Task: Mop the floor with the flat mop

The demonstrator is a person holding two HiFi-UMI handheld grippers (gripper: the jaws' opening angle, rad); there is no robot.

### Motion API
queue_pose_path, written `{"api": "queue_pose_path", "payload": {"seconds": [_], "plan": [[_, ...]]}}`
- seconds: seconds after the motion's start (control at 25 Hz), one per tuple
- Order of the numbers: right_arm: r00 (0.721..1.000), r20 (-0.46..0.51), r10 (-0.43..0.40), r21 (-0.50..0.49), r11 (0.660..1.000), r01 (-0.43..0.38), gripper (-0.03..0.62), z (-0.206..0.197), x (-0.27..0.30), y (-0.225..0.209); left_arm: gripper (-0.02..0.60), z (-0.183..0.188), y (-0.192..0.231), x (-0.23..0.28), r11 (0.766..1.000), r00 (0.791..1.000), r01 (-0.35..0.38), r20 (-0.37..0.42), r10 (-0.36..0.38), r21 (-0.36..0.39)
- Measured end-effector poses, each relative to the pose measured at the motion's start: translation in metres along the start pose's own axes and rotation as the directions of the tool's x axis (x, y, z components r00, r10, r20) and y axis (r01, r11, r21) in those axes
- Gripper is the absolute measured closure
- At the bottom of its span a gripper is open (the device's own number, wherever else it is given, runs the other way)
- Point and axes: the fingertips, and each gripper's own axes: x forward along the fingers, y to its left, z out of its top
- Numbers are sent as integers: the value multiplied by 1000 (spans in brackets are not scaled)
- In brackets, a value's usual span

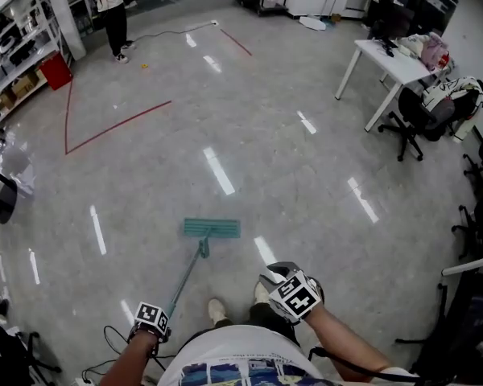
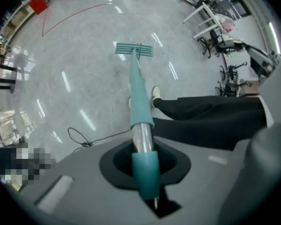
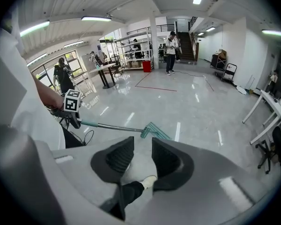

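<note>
Teal flat mop (image 1: 212, 228) with head flat on glossy grey floor (image 1: 290, 159), left claw (image 2: 144, 165) pinching its teal-and-metal handle (image 2: 139, 88), right claw (image 3: 139, 158) spread and empty, white desk (image 1: 386, 59) far right, red tape line (image 1: 117, 125) far left.

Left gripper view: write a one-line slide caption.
Left gripper clamps the flat mop's handle, its teal head resting on the glossy grey floor ahead.

Flat mop (image 1: 212, 228) on floor (image 1: 290, 159) ahead of shoes (image 1: 218, 310), table (image 1: 390, 61) far right, shelves (image 1: 12, 47) far left
</note>
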Motion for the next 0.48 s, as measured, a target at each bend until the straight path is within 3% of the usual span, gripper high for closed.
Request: {"api": "queue_pose_path", "payload": {"seconds": [0.48], "plan": [[999, -2, -34, -14, 999, 34, 484, 24, 8, 35, 522, -11, 43, -7, 1000, 1000, -10, -16, 10, 17]]}}
